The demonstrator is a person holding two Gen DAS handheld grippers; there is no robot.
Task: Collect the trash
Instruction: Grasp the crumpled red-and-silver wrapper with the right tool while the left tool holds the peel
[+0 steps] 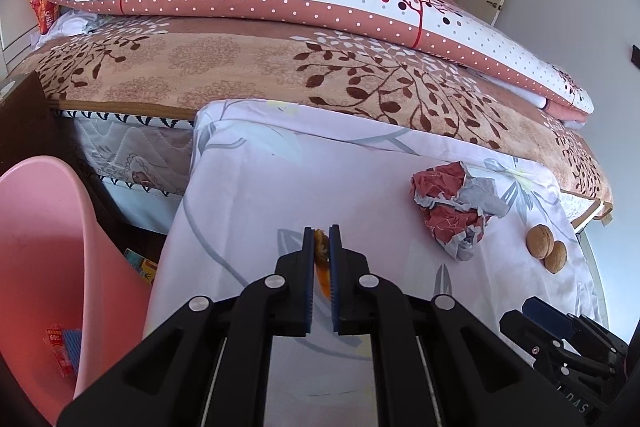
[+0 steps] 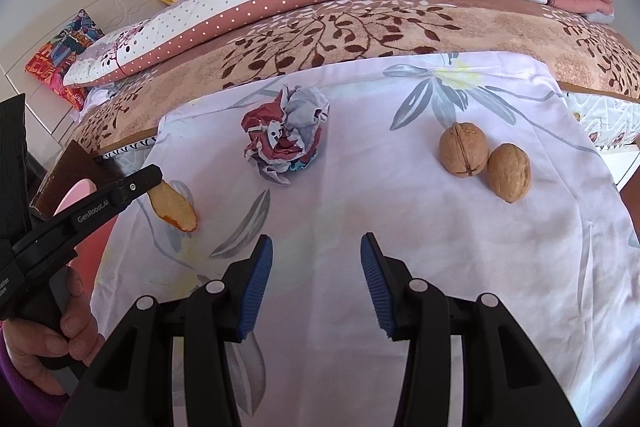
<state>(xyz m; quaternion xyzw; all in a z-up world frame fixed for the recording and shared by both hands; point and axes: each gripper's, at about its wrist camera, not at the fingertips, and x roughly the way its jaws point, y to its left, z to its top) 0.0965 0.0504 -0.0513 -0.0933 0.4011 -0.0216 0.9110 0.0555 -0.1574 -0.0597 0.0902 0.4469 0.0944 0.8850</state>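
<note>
The pink bin (image 1: pixel 60 247) at the left edge already holds a wrapper or two. On the floral cloth (image 2: pixel 360 211), the crumpled paper (image 2: pixel 284 135) and two walnuts (image 2: pixel 484 161) remain. The left gripper (image 1: pixel 321 247) pinches an orange peel (image 2: pixel 174 205); the right gripper (image 2: pixel 316 251) hangs spread, empty. The bin's depths stay hidden.

The left claw (image 2: pixel 154 183) bears "GenRobot.AI" in white along its black finger.
</note>
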